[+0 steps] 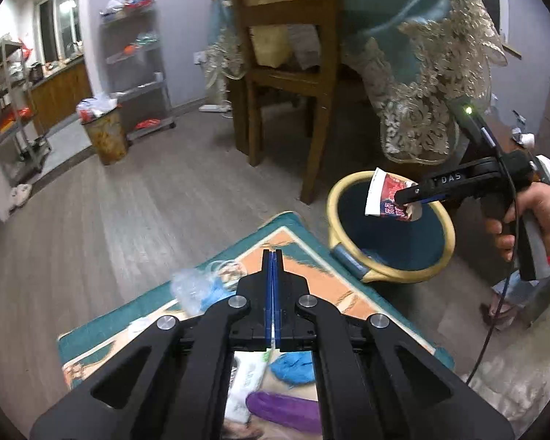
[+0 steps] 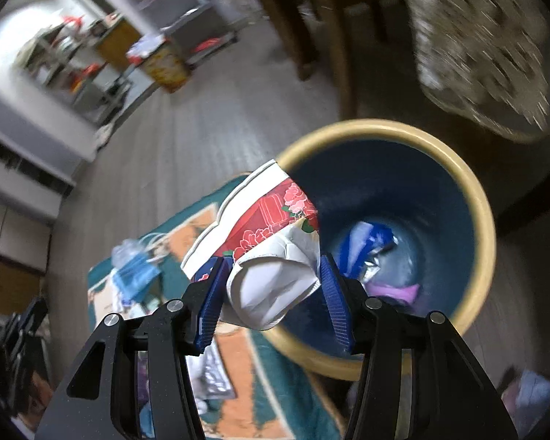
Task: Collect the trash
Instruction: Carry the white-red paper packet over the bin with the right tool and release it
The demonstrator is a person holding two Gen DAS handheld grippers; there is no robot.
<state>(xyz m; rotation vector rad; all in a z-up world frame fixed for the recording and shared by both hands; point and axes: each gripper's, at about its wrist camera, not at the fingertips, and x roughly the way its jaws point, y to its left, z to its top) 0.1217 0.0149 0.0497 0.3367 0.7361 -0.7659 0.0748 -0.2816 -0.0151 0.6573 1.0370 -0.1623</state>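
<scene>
Above the round bin [image 2: 484,220], with its cream rim and dark blue inside, your right gripper [image 2: 275,286] has its ribbed blue jaws clamped on a crushed paper cup [image 2: 271,227], white with red flower print. White letters "DAS" stand on the black gripper body. At the bin's bottom lie a blue wrapper [image 2: 366,245] and something purple. Your left gripper [image 1: 273,256] hovers over the patterned mat [image 1: 322,278], jaws pressed together and holding nothing; crumpled clear plastic [image 1: 190,286] lies near the mat's far edge.
</scene>
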